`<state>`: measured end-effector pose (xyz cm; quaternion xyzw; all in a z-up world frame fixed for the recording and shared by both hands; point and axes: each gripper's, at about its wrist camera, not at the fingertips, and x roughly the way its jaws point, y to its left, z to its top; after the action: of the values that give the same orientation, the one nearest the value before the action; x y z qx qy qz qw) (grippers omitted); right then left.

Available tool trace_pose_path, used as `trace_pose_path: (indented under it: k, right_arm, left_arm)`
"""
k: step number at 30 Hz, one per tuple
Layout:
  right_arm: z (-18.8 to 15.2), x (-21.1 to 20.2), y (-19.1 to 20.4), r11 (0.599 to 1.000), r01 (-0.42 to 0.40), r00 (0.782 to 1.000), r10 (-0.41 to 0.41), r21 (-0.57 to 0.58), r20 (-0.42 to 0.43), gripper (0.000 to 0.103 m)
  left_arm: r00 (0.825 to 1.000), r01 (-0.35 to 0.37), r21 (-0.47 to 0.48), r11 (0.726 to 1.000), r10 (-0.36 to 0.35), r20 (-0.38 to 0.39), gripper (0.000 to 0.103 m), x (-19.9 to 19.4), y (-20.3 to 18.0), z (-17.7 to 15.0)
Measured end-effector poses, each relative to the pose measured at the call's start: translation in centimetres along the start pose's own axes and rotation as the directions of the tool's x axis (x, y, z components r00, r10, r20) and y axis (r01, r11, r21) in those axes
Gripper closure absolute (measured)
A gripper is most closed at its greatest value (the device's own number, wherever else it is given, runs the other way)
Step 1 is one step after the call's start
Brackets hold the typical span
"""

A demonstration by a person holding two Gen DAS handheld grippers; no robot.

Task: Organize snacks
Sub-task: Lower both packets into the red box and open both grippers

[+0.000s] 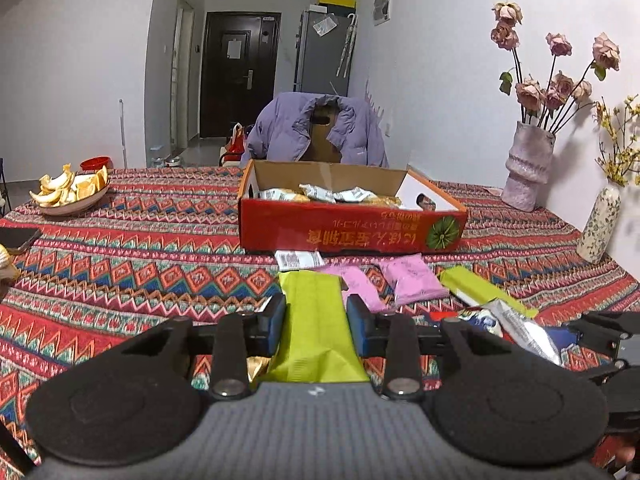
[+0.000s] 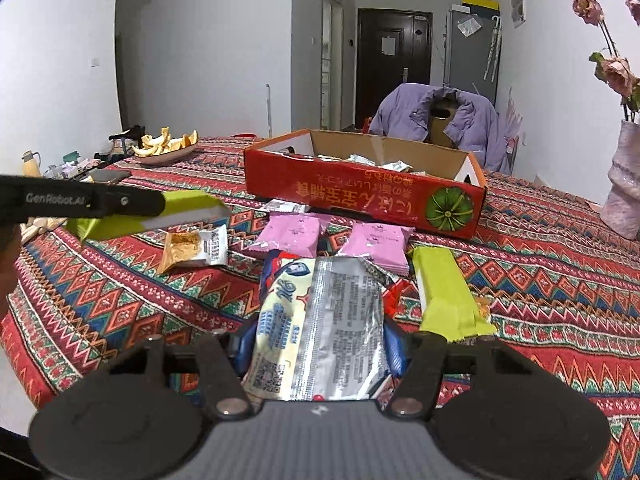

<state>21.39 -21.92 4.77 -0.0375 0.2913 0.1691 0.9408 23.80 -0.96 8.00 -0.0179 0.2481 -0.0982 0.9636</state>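
My left gripper (image 1: pixel 316 318) is shut on a lime green packet (image 1: pixel 312 332), lifted above the patterned cloth; in the right wrist view that packet (image 2: pixel 176 210) hangs at the left under a black finger. My right gripper (image 2: pixel 320 346) is shut on a silver and white snack packet (image 2: pixel 320 320), its blue pads pressing both edges. Ahead stands an open red cardboard box (image 1: pixel 352 234) (image 2: pixel 360 200) with several wrapped snacks inside. Before the box lie two pink packets (image 2: pixel 292 232) (image 2: pixel 378 244), another lime packet (image 2: pixel 444 296), a white packet (image 1: pixel 298 259) and an orange-and-white one (image 2: pixel 192 250).
A plate of orange peels (image 1: pixel 68 196) sits at the far left, a dark phone (image 1: pixel 16 236) near the left edge. A tall vase of dried roses (image 1: pixel 528 168) and a small flowered vase (image 1: pixel 600 224) stand on the right. A chair with a purple jacket (image 1: pixel 316 132) is behind the box.
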Motion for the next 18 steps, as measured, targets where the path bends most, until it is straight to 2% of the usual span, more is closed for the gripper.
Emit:
trace_pose_path:
  k: [6,11,16,18]
  right_arm:
    - [2.9,0.5,-1.4,0.999,-0.039,0.998,0.039,0.008,0.05,0.044]
    - [7.2,2.5,-3.7,0.999,-0.04,0.995,0.04,-0.012,0.094,0.044]
    - [13.1,6.9,-7.9,0.998,-0.066,0.991,0.064,0.016,0.115,0.044]
    - [15.3,9.4,-10.2,0.994,-0.096,0.99,0.089,0.06,0.108,0.044]
  left_arm:
    - [0.999,0.019,-0.021,1.0,-0.018,0.033,0.069,2.3,0.6,3.6]
    - [0.997,-0.01,-0.019,1.0,0.012,0.081,0.069,5.9,1.4,8.3]
    - [0.994,-0.017,-0.019,1.0,0.019,0.109,0.069,11.1,2.2,13.2]
    - [0.994,-0.027,-0.035,0.999,0.03,0.102,0.069,13.8,2.5,14.8]
